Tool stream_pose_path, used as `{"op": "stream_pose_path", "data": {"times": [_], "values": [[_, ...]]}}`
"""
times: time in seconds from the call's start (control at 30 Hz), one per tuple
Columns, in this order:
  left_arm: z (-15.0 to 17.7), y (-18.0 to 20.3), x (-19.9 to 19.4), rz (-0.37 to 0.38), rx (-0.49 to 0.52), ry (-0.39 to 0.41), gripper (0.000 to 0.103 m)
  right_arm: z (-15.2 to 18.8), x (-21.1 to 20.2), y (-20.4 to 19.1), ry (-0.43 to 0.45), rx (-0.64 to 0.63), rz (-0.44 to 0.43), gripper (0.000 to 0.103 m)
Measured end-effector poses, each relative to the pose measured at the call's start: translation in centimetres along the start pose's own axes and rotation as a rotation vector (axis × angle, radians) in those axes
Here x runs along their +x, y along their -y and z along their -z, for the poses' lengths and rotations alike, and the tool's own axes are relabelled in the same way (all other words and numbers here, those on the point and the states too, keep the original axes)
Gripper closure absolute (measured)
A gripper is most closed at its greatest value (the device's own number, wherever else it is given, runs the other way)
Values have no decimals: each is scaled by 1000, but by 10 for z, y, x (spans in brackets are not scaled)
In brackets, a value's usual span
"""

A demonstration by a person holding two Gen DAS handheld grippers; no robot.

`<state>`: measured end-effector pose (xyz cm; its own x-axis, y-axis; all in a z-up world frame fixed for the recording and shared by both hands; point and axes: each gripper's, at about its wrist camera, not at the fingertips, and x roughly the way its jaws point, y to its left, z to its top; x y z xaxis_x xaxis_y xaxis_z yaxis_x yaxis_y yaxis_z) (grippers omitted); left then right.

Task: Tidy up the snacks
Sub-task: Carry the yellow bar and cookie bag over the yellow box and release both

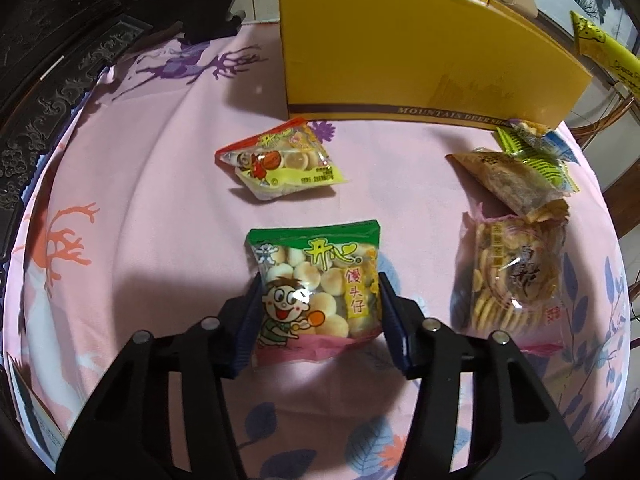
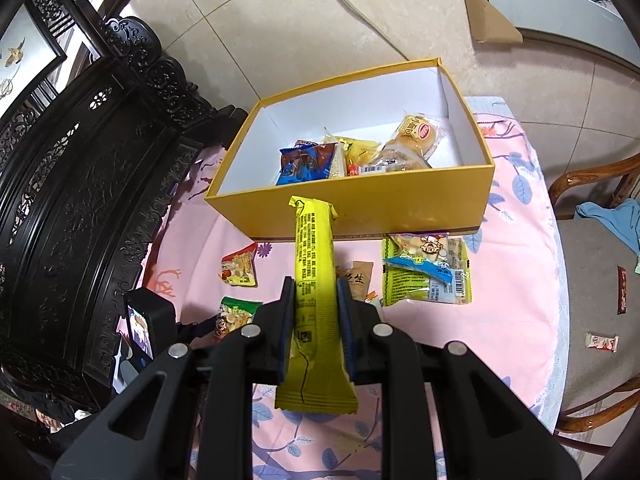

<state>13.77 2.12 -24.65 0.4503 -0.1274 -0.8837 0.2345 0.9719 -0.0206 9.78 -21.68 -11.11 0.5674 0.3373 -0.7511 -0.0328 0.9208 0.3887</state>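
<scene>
While the right gripper (image 2: 316, 320) clamps a yellow bar (image 2: 314, 280) and holds it up in front of the box (image 2: 360, 208), the left gripper (image 1: 318, 312) straddles a green pack (image 1: 316, 288) lying flat on the cloth (image 1: 160, 200), pads touching both side edges, so it looks gripped or v. close to it. Step in hand, prob.: bar goes into the box, green pack gets lifted after. Next move for the right: carry the bar fwd over the near wall, then release; box already holds several snacks w/ bare floor left and far. Left needs a firm pinch before lifting, since the bag is puffy and could slip.

Still loose on the cloth: red pack (image 1: 280, 160) beyond the green one, cracker bag (image 1: 516, 276) to its right, more packets near the box's right corner. Surface is a round table w/ pink leaf-print cloth. Room: dark carved cabinet (image 2: 80, 200) at left, tiled floor, wooden chair (image 2: 592, 200) at right, two small wrappers lying on the floor.
</scene>
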Motion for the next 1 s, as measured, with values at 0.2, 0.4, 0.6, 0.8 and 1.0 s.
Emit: {"op": "stream_pose_path", "data": {"times": [0.2,0.4,0.6,0.8,1.0], "values": [[-3,3,-26,18,-4,58,49,2,-7,-2,16,-5,-3,82],[-13,5,-64,36,-4,130,49,4,-17,-4,33,-8,-7,82],[-36,8,-113,44,5,244,49,2,-34,-7,74,-8,-20,82],[-72,15,-151,48,24,350,49,-19,-57,-7,152,-21,-20,82],[-124,27,-178,85,40,460,49,-57,-72,-8,251,-55,-4,82]]}}
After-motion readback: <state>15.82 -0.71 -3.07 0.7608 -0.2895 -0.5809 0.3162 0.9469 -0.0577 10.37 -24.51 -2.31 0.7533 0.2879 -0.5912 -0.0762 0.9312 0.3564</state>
